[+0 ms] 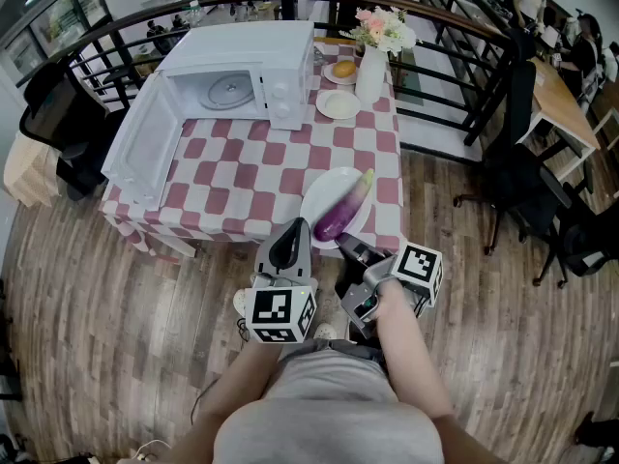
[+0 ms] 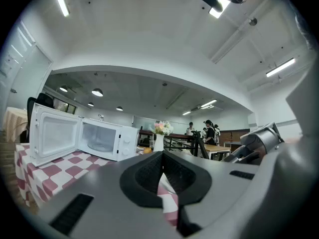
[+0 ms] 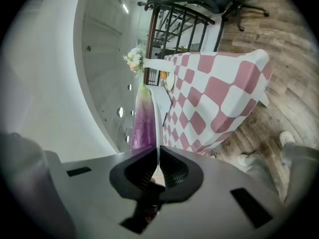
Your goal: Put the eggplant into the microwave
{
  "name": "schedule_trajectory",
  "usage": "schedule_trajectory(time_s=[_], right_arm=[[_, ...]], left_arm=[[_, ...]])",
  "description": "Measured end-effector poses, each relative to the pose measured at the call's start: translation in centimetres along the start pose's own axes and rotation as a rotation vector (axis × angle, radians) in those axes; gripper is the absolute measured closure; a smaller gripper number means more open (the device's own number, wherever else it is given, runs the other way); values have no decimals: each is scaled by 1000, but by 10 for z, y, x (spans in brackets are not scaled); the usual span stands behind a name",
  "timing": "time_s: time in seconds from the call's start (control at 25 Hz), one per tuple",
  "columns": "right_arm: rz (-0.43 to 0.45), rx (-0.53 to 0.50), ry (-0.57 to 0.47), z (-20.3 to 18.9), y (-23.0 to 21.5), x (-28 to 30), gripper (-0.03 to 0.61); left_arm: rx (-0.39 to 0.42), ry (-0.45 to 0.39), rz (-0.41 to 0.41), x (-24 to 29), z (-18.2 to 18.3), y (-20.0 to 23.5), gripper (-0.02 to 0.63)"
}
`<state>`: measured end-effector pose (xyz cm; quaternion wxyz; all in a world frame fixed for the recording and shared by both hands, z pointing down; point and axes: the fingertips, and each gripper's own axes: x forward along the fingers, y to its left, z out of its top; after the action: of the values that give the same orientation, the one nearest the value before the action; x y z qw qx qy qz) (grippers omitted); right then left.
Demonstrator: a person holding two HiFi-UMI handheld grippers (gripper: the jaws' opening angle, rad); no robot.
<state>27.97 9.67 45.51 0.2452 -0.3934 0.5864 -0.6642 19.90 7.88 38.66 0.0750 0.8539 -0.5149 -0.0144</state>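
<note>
A purple eggplant (image 1: 340, 213) lies on a white plate (image 1: 317, 193) near the front right edge of the checkered table (image 1: 242, 177). My right gripper (image 1: 346, 246), rolled on its side, is shut on the plate's near rim. In the right gripper view the plate rim (image 3: 158, 111) runs into the right gripper (image 3: 158, 156), with the eggplant (image 3: 144, 118) beside it. The white microwave (image 1: 242, 75) stands at the table's far left with its door (image 1: 140, 148) swung open; it also shows in the left gripper view (image 2: 102, 141). My left gripper (image 1: 293, 228) hovers by the table's front edge, shut and empty (image 2: 162, 158).
A white vase of flowers (image 1: 372, 66) and two small plates (image 1: 338, 104), one with bread (image 1: 342, 70), stand to the right of the microwave. A black railing (image 1: 464, 75) curves behind the table. Office chairs (image 1: 527, 172) stand at the right on the wooden floor.
</note>
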Motion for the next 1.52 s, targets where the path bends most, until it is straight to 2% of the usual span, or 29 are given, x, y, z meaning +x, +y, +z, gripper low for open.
schedule_trajectory(time_s=[0.52, 0.76, 1.52], right_arm=[[17, -16, -19, 2, 11, 9, 543], [-33, 20, -41, -3, 3, 22, 543], [-34, 15, -15, -27, 28, 96, 543]], left_arm=[[3, -18, 19, 2, 8, 13, 611], [-17, -11, 46, -1, 10, 37, 611], [-42, 15, 52, 14, 20, 117, 611]])
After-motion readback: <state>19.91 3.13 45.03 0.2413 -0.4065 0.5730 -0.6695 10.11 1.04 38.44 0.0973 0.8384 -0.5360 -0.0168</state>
